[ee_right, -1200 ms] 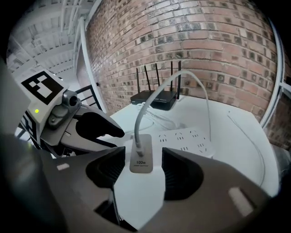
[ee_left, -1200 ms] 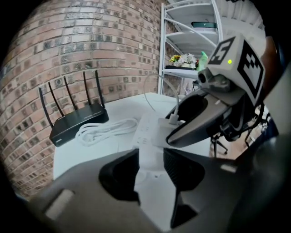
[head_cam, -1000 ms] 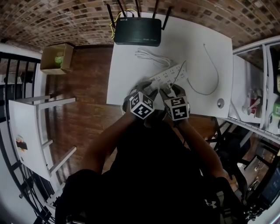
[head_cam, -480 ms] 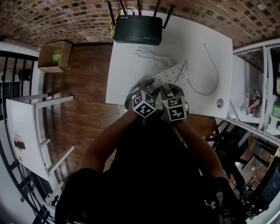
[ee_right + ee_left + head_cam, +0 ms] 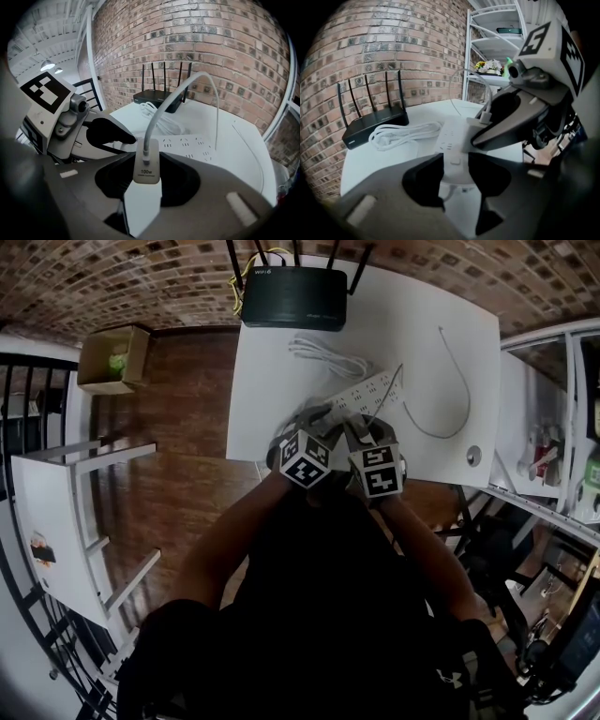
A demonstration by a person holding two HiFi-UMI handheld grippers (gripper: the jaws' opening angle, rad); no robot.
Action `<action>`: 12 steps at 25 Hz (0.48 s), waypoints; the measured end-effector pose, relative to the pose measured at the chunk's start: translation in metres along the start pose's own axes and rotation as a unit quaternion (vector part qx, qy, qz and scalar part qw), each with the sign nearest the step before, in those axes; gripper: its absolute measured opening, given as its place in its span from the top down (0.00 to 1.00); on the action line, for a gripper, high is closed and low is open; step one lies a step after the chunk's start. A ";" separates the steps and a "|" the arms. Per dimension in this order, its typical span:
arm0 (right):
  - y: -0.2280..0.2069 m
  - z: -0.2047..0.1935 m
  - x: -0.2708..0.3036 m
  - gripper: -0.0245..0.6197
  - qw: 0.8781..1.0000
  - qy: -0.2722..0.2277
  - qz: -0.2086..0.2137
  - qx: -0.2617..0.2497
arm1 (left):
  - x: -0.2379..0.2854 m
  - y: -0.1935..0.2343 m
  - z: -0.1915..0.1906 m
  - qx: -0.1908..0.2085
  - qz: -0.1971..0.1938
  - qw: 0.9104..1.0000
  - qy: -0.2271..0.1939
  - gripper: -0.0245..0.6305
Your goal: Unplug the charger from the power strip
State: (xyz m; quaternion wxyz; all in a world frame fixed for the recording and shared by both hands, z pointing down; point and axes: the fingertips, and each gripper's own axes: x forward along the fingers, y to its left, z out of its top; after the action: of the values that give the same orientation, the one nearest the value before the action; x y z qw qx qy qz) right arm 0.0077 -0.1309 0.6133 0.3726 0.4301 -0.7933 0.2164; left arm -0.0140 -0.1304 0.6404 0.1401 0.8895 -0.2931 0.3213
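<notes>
White 100W charger [image 5: 146, 176] stands upright at the near end of the flat white power strip [image 5: 187, 144].

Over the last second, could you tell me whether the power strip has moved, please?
No. In the head view the power strip keeps its place and angle against the router; both slide up the picture together, so only the camera shifted.

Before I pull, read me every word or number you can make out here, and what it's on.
"100W": on the white charger, facing the right gripper view.
Smaller line under it: too small to read.
"WiFi" plus a blurred character: on the black router, head view, barely legible.
Power strip: no readable print.
White logo, no letters: on the person's dark clothing.
</notes>
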 end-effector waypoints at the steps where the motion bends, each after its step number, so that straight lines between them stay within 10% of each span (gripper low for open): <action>1: 0.000 0.000 0.000 0.74 1.000 0.000 0.000 0.000 | 0.000 0.000 0.000 0.001 -0.001 1.000 0.000 0.71; 12: 0.001 0.001 -0.002 0.74 1.000 0.002 -0.007 0.000 | 0.000 -0.001 -0.001 0.010 0.000 1.000 0.015 0.71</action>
State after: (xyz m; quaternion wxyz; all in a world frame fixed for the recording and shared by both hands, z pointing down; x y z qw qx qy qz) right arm 0.0069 -0.1299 0.6113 0.3758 0.4353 -0.7895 0.2143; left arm -0.0136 -0.1297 0.6409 0.1357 0.8861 -0.2875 0.3374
